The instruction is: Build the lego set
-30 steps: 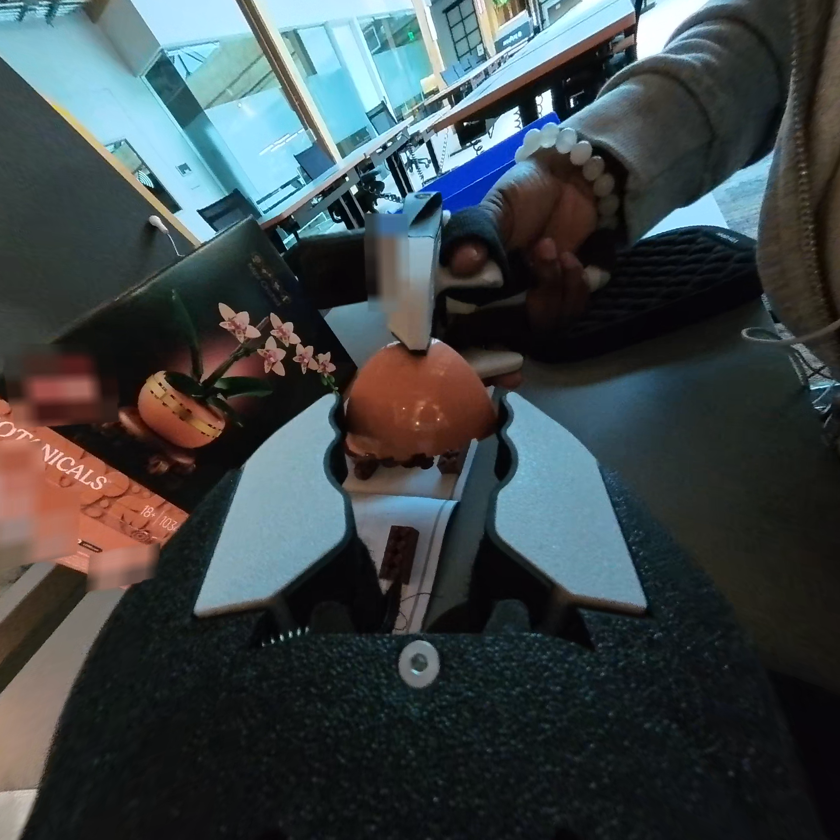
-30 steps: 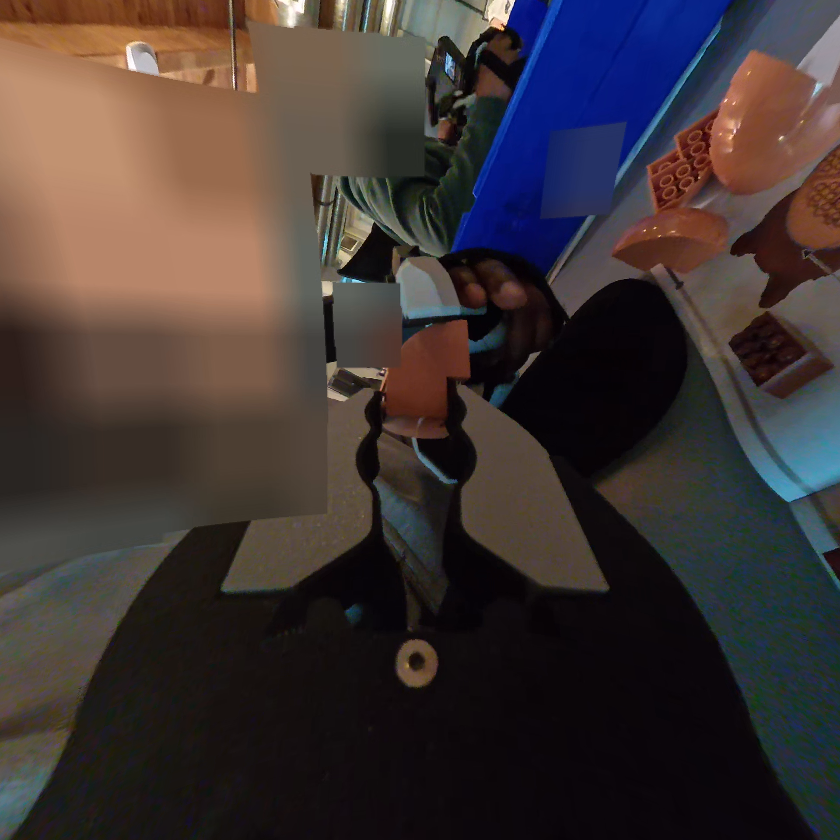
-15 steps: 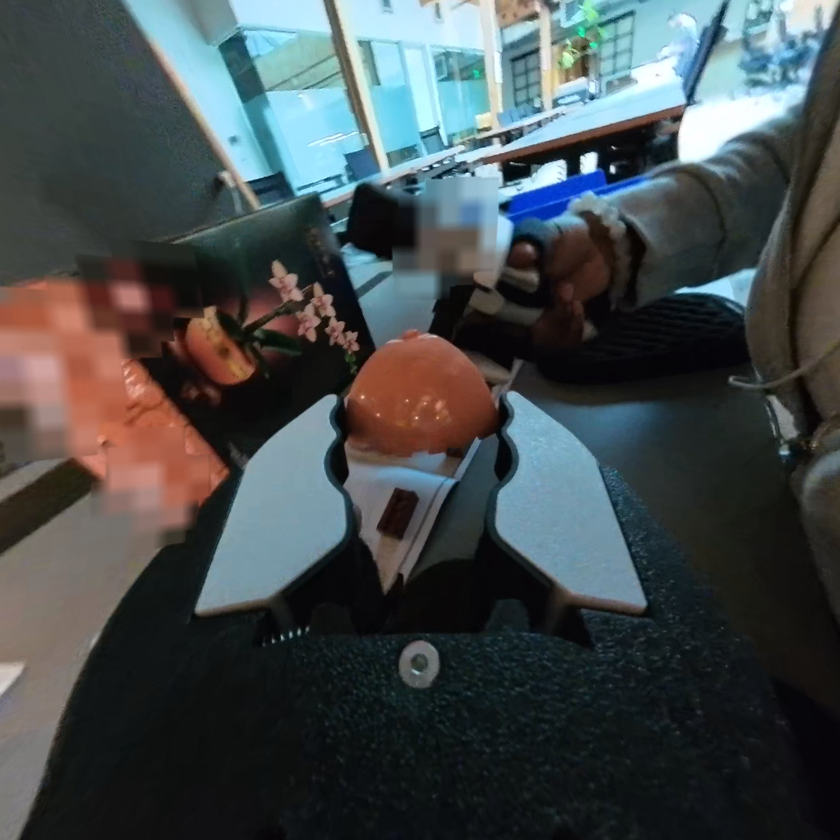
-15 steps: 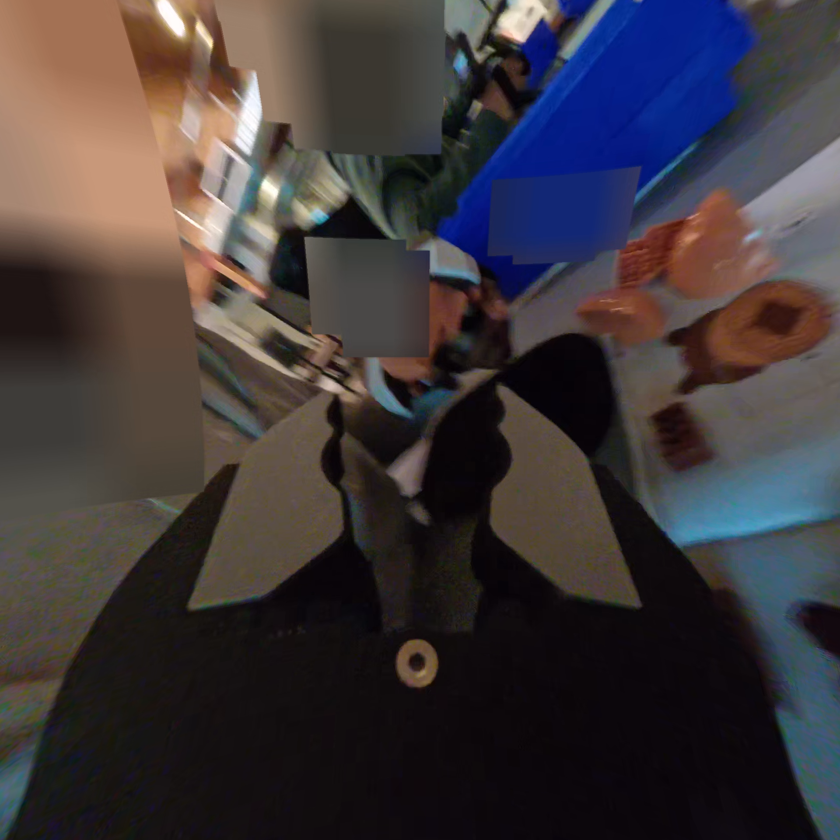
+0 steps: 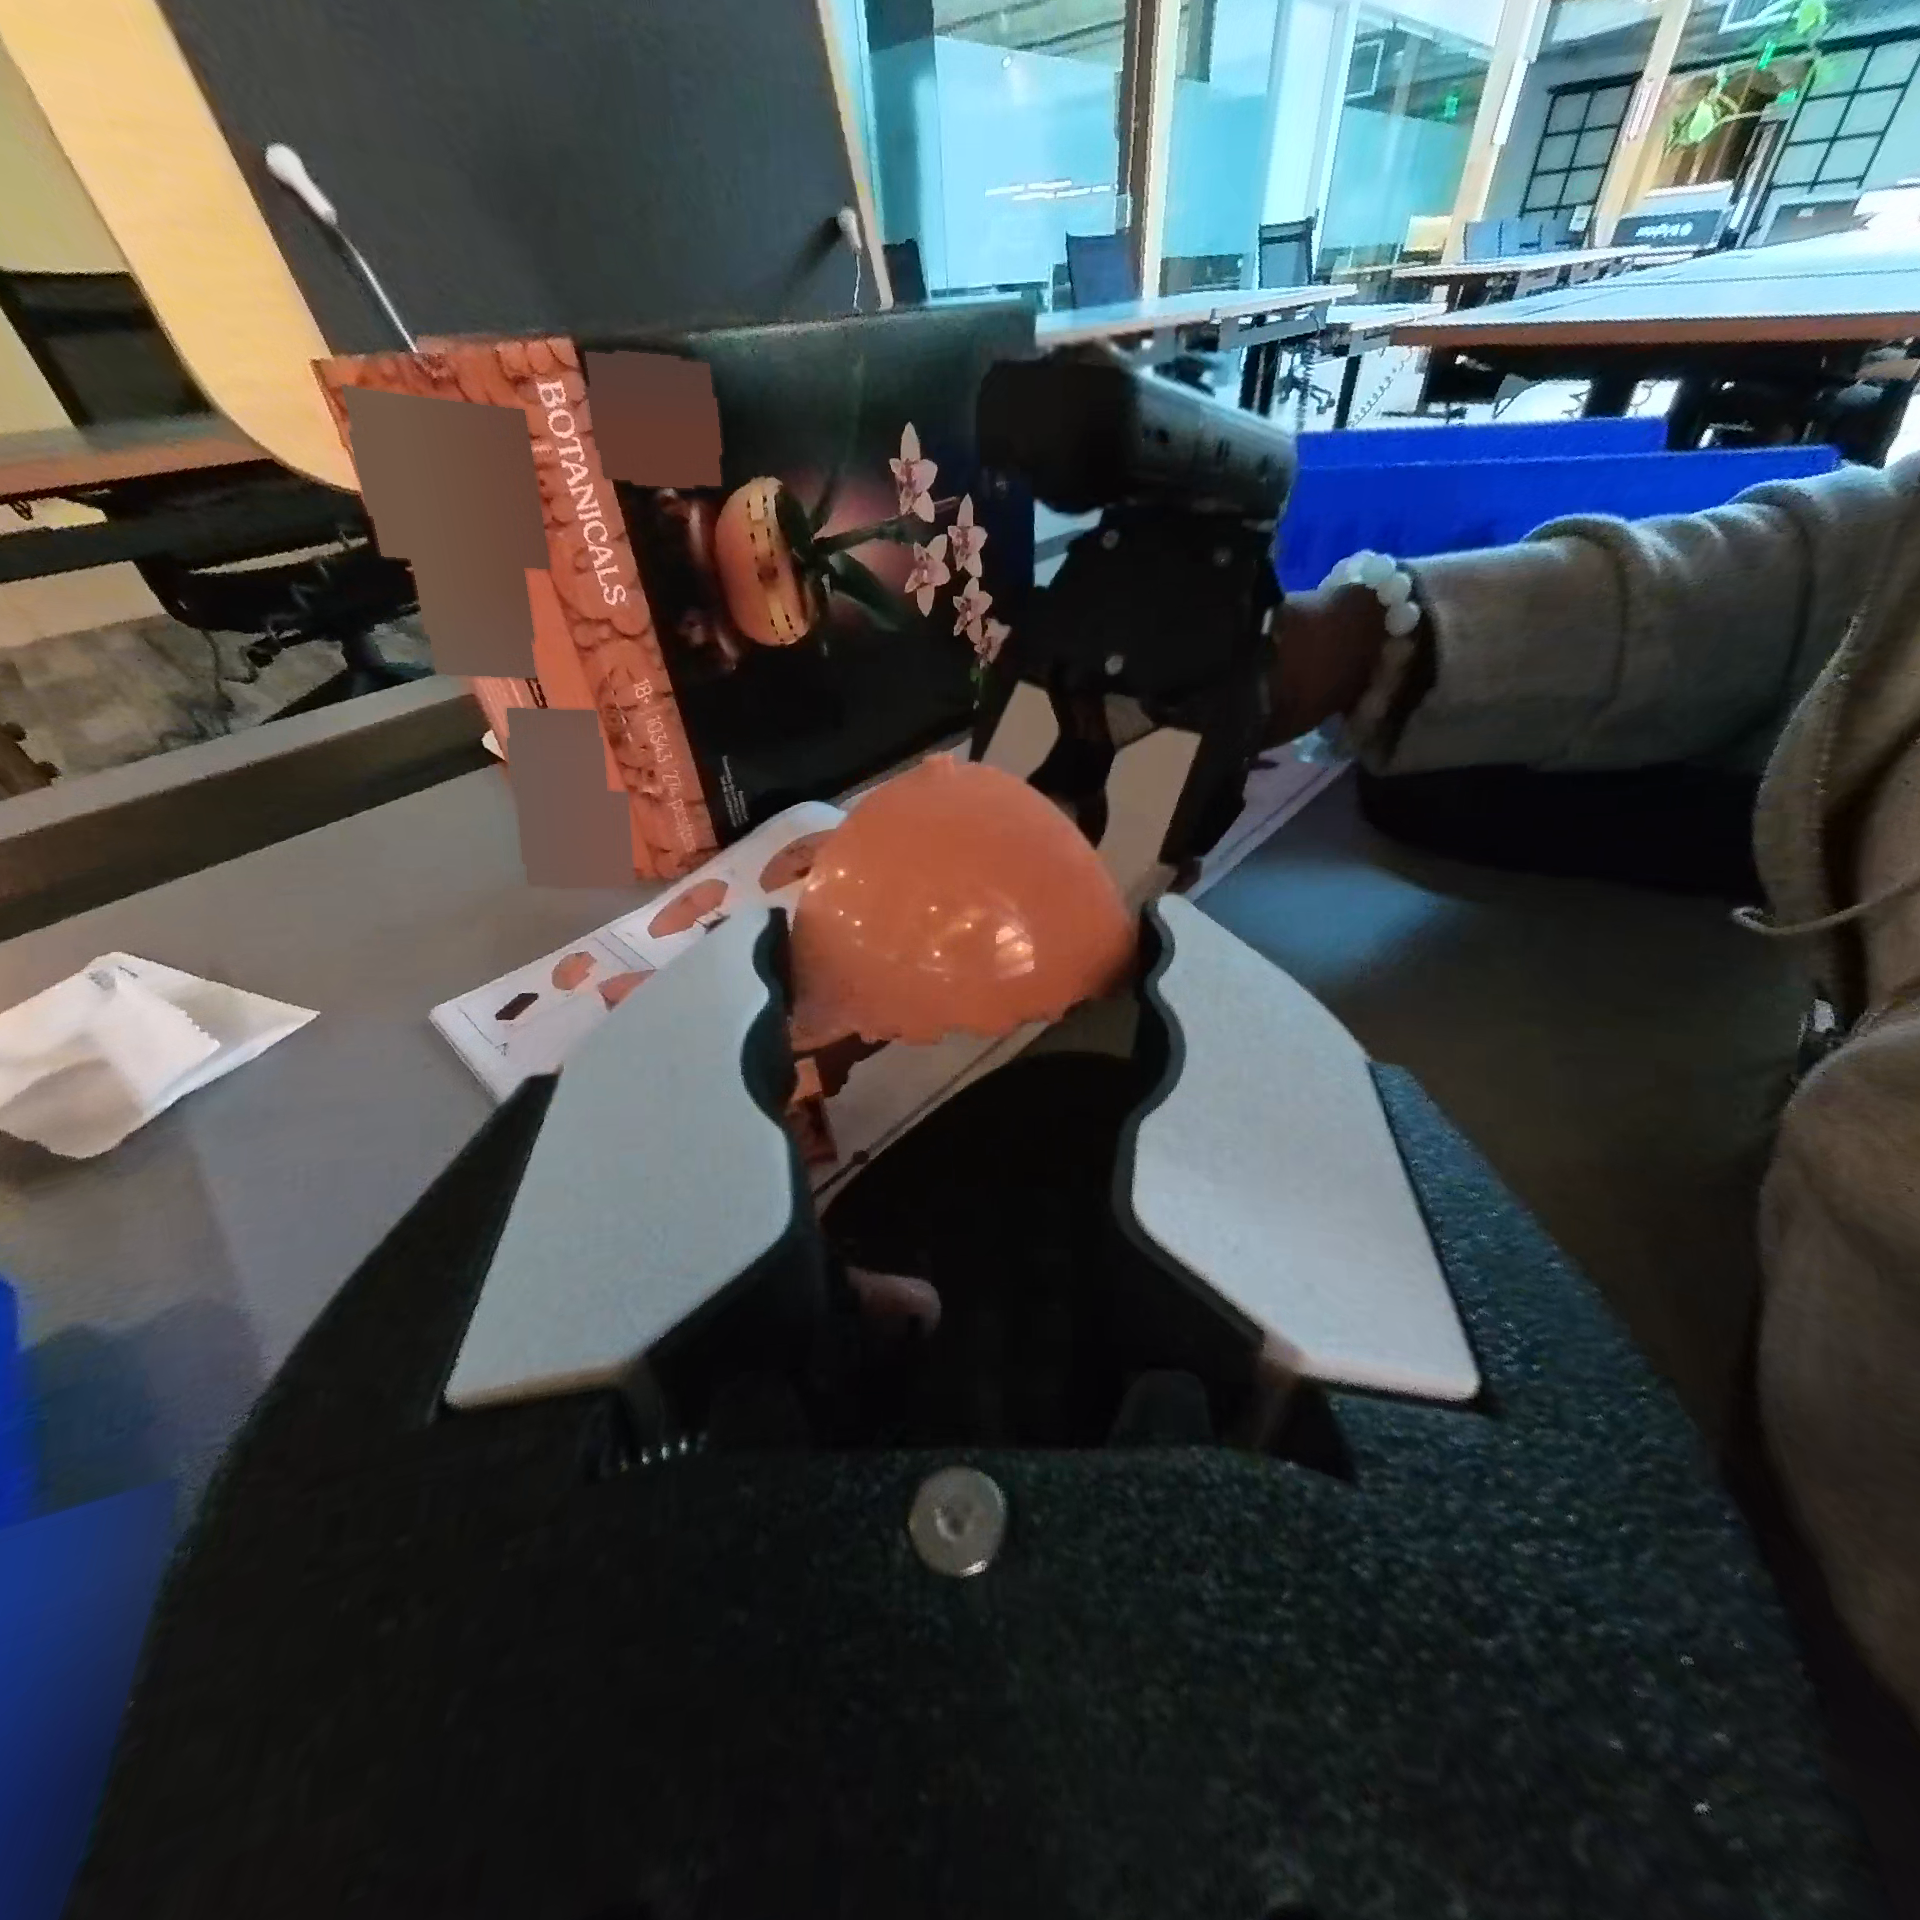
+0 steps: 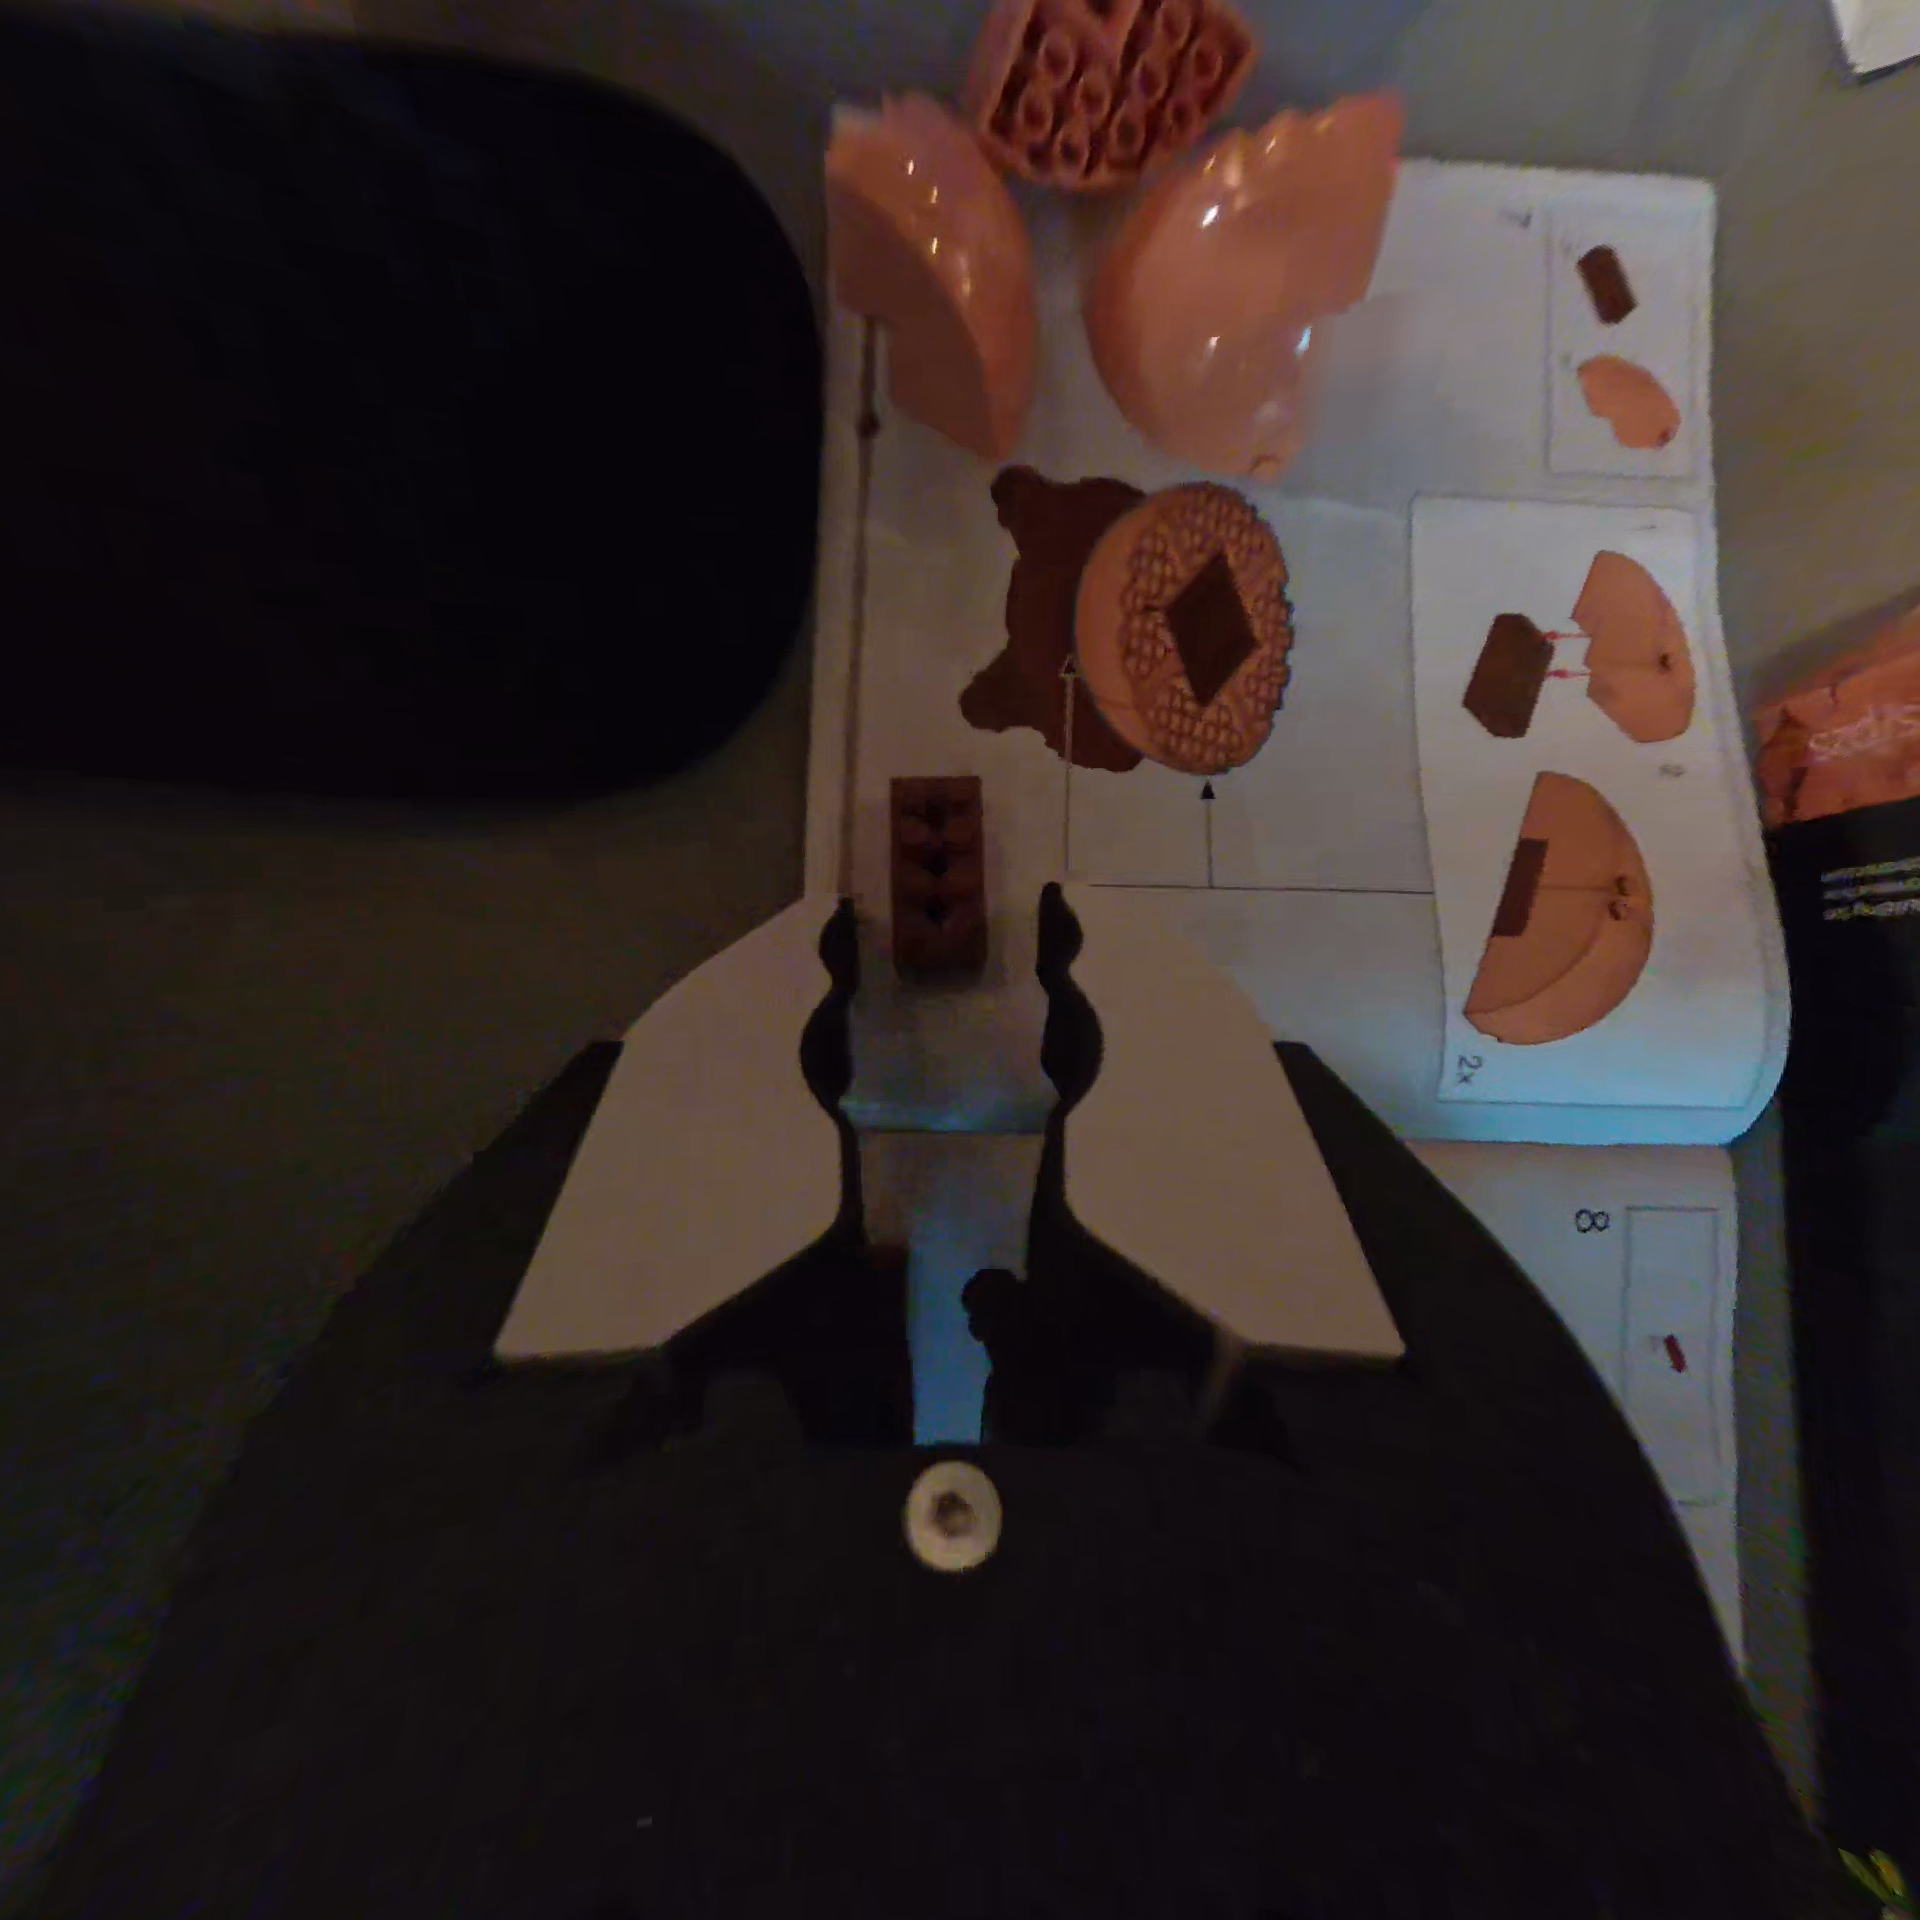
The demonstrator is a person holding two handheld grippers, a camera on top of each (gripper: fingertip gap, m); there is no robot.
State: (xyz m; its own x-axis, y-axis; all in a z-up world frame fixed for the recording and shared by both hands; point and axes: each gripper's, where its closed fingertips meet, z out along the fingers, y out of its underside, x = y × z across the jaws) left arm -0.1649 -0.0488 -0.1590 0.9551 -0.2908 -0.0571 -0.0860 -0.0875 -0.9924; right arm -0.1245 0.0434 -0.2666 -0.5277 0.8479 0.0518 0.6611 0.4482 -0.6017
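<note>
Glossy orange dome [image 5: 961, 914] clamped in left tongs [image 5: 961, 935]; right tongs [image 6: 945, 935] open astride brown brick [image 6: 935, 873]

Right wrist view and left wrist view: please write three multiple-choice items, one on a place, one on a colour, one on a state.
1. Where does the brown brick lie?
A. on the open booklet
B. on the dark pad
C. inside the box

2. What colour is the dome piece in the left gripper?
A. blue
B. orange
C. white

3. How does the right gripper stand at the brick?
A. shut tight on it
B. open, pads apart from it
C. far away from it

Answers: 1 A, white page lies under it; 2 B, glossy orange shell; 3 B, gaps show both sides.
</note>
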